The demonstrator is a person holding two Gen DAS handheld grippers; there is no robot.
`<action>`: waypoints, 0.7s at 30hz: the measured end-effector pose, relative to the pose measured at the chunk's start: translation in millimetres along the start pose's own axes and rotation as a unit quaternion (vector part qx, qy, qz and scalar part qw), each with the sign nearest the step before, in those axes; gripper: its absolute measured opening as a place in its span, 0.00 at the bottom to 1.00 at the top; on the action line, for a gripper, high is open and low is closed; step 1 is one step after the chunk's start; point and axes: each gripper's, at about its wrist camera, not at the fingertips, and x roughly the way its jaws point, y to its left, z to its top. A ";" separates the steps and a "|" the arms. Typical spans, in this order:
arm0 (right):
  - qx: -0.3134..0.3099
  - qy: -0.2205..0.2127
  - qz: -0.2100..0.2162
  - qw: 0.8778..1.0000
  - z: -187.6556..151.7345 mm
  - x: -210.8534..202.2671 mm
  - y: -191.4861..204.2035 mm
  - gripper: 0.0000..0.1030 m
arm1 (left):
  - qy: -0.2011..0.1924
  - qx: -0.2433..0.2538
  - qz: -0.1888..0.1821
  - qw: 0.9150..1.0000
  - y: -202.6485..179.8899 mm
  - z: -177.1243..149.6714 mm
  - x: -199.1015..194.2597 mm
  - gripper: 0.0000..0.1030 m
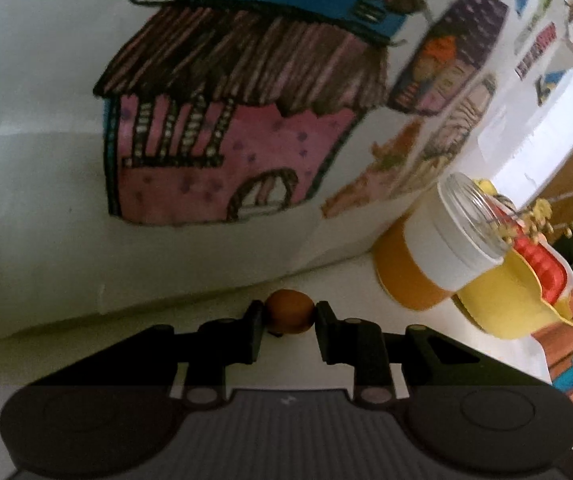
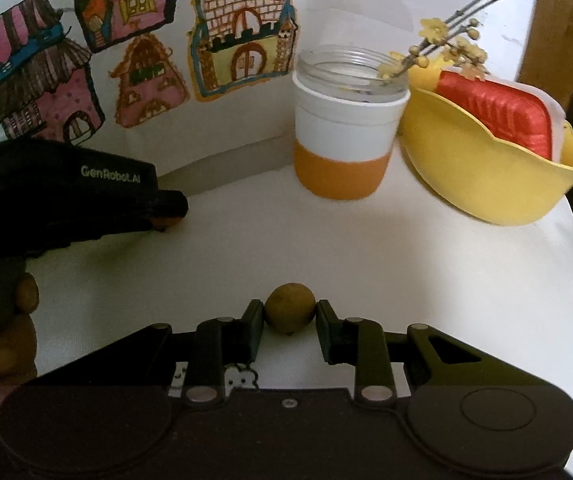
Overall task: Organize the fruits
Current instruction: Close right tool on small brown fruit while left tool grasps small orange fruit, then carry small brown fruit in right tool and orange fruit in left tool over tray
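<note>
We record the left tool (image 1: 289, 316) narrowed around a small orange-brown fruit (image 1: 289, 315), one finger at each side, low over the white tabletop (image 1: 326, 280) near the wall drawing of a pink house (image 1: 222, 148). We record the right tool (image 2: 289, 314) likewise closed down on a small yellow-green fruit (image 2: 289, 309) — this one resting at the tabletop's near middle. At 12 o'clock from the right tool we note a glass jar (image 2: 346, 124) with a white and orange sleeve; at 2 o'clock, just beside it, a yellow bowl (image 2: 482, 176) containing a red tray (image 2: 498, 112) and a pale fruit at its far rim. Yellow flower stems (image 2: 458, 28) lean over the jar.
</note>
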 end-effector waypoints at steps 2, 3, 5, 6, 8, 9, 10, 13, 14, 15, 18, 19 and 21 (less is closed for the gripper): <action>0.002 0.000 -0.001 1.000 -2.3 -4.1 -0.7 0.30 | 0.004 0.006 -0.002 1.000 -2.2 -5.6 -1.6 0.29; 0.002 0.000 -0.001 1.000 -3.2 -6.1 -1.0 0.30 | 0.005 0.009 -0.003 1.000 -3.5 -8.0 -2.5 0.29; 0.003 0.001 -0.002 1.000 -5.8 -10.1 -2.6 0.30 | 0.009 0.016 -0.005 1.000 -6.7 -12.7 -1.5 0.29; 0.004 0.001 -0.002 1.000 -7.7 -12.5 -3.0 0.30 | 0.011 0.020 -0.007 1.000 -8.0 -15.0 -2.1 0.29; 0.005 0.001 -0.002 1.000 -11.5 -16.3 -3.6 0.30 | 0.015 0.029 -0.011 0.999 -10.7 -19.2 -2.7 0.29; 0.006 0.001 -0.002 1.000 -14.2 -18.6 -3.0 0.30 | 0.017 0.034 -0.013 0.999 -12.6 -21.9 -2.9 0.29; 0.007 0.000 -0.002 1.000 -16.5 -21.4 -2.9 0.30 | 0.018 0.040 -0.015 0.999 -15.0 -24.7 -3.3 0.29; 0.009 -0.001 -0.003 1.000 -23.0 -29.5 -5.0 0.30 | 0.020 0.055 -0.021 0.998 -19.0 -31.0 -6.3 0.29; 0.010 -0.001 -0.003 1.000 -25.6 -32.4 -4.9 0.30 | 0.020 0.062 -0.023 0.998 -20.9 -33.7 -7.1 0.29; 0.012 -0.001 -0.004 1.000 -27.7 -35.2 -5.7 0.30 | 0.021 0.067 -0.026 0.997 -23.9 -33.0 -4.4 0.29; 0.016 -0.001 -0.008 1.000 -33.5 -43.7 -8.2 0.30 | 0.021 0.084 -0.031 0.996 -31.3 -39.6 -4.5 0.29; 0.018 -0.002 -0.009 1.000 -35.5 -46.8 -9.7 0.30 | 0.022 0.088 -0.033 0.995 -32.4 -41.7 -4.5 0.29; 0.022 -0.003 -0.011 1.000 -39.3 -52.6 -12.3 0.30 | 0.023 0.098 -0.038 0.994 -34.9 -47.7 -8.2 0.29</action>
